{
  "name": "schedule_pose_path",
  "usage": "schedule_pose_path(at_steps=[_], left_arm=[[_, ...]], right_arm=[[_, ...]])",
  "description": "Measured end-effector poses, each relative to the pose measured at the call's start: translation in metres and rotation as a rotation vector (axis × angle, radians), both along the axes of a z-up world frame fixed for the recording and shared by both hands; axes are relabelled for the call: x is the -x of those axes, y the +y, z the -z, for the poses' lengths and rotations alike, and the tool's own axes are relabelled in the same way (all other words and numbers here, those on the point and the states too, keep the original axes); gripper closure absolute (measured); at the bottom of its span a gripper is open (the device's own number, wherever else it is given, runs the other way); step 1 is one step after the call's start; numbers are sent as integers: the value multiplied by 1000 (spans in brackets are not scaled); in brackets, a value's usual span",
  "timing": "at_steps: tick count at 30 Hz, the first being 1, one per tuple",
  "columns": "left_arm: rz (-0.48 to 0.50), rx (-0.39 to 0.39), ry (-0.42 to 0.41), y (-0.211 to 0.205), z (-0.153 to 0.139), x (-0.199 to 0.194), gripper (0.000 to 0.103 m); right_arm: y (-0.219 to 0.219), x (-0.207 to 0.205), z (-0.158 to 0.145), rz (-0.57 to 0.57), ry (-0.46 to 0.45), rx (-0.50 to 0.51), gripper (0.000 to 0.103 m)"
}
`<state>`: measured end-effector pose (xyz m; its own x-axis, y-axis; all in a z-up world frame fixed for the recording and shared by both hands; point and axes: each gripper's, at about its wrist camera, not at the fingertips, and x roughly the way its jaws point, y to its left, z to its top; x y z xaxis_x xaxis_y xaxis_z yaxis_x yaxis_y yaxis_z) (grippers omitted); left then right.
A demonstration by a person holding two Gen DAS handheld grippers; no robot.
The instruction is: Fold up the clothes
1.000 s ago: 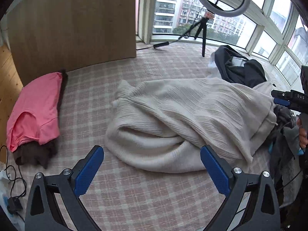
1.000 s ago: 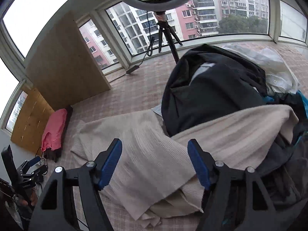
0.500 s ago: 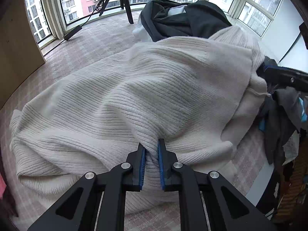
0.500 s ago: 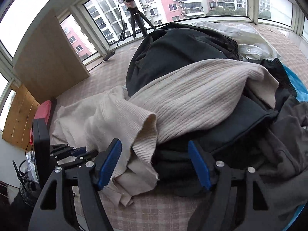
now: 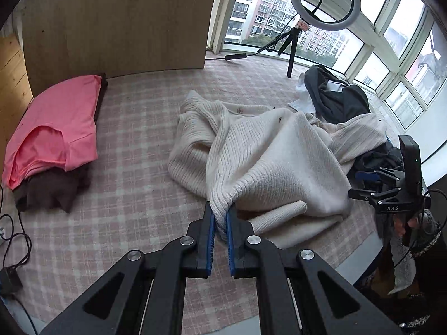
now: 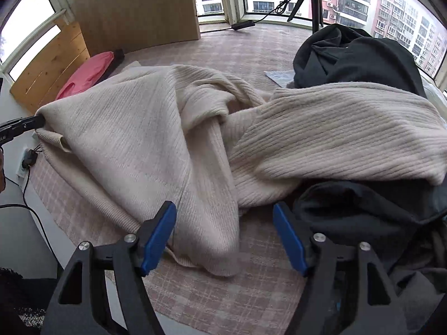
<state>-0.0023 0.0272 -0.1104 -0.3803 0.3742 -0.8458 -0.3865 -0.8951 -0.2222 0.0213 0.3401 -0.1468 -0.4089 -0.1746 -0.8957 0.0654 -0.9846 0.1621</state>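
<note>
A cream ribbed knit sweater (image 5: pixel 268 153) lies crumpled on the pink checked cloth (image 5: pixel 134 195), partly draped over a dark clothes pile. My left gripper (image 5: pixel 220 217) is shut on a fold of the sweater's near edge and holds it lifted. In the right wrist view the sweater (image 6: pixel 145 139) stretches from the left gripper (image 6: pixel 30 124) at the far left to the dark pile. My right gripper (image 6: pixel 225 223) is open and empty, just in front of the sweater's lower edge; it also shows at the right of the left wrist view (image 5: pixel 371 184).
A folded pink garment (image 5: pixel 53 128) on a dark brown one (image 5: pixel 50 189) sits at the left by a wooden panel (image 5: pixel 117 19). A dark clothes pile (image 6: pixel 363 61) lies at the right. A ring light on a tripod (image 5: pixel 324 0) stands by the windows. Cables (image 5: pixel 14 240) lie at the left edge.
My left gripper closed on the sweater and pulled back towards me, lifting the fold and dragging the sweater left. My right gripper moved down closer to the sweater, still open.
</note>
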Motion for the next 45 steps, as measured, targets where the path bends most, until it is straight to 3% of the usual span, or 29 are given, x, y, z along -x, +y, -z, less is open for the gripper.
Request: schedule_pose_path(at_steps=[4, 5, 6, 7, 9, 11, 13, 15, 17, 18, 21, 23, 25, 27, 31, 33, 35, 37, 39, 41, 43, 45], left_arm=[[-23, -1, -44, -6, 18, -8, 96], [-24, -11, -48, -6, 20, -8, 96], [-29, -11, -42, -7, 19, -4, 96], [-35, -11, -35, -8, 18, 0, 97], [-47, -11, -21, -9, 15, 9, 97], [-51, -10, 21, -8, 1, 31, 97], [-47, -33, 84, -2, -32, 60, 97], [-35, -67, 190, 8, -84, 82, 97], [-31, -106, 304, 11, -143, 93, 97], [-26, -114, 352, 9, -166, 91, 97], [-11, -136, 495, 3, -236, 82, 97], [20, -156, 545, -7, -257, 67, 97], [50, -169, 550, -20, -255, 51, 97], [27, -175, 442, -35, -210, 43, 96], [-22, -186, 219, -63, -117, 27, 96], [-47, -191, 108, -77, -70, 19, 97], [-126, -199, -57, -96, -5, 20, 97], [-109, -163, -119, -89, 25, 10, 97], [-89, -127, -178, -80, 53, -1, 97], [18, -178, -147, -48, 33, -8, 97], [138, -240, -101, -12, 5, -16, 97], [276, -321, -47, 28, -32, -26, 97]], right_arm=[[-24, 3, 37, -50, -79, 31, 30], [-27, 2, 41, -56, -81, 44, 35], [-28, 1, 41, -59, -72, 58, 69], [-27, 0, 38, -54, -67, 84, 89], [-12, 2, 20, -14, -34, 161, 94], [8, 8, -6, 32, 25, 210, 94], [29, 23, -44, 73, 96, 232, 94], [47, 43, -89, 110, 183, 245, 94], [44, 56, -154, 122, 325, 220, 94], [40, 61, -186, 112, 392, 205, 94], [27, 48, -243, 83, 519, 184, 94], [19, 38, -280, 64, 598, 171, 94], [10, 28, -316, 45, 678, 158, 94], [10, 16, -301, 51, 635, 204, 94], [-2, -6, -213, 75, 421, 293, 94], [-21, -15, -143, 88, 252, 335, 94], [-36, -21, -80, 130, 120, 399, 94], [-41, -22, -40, 184, 49, 407, 94], [-31, -14, -32, 242, 68, 361, 95], [-4, -4, -48, 332, 122, 410, 95], [21, 7, -92, 388, 229, 384, 95], [38, 24, -156, 404, 357, 332, 95]])
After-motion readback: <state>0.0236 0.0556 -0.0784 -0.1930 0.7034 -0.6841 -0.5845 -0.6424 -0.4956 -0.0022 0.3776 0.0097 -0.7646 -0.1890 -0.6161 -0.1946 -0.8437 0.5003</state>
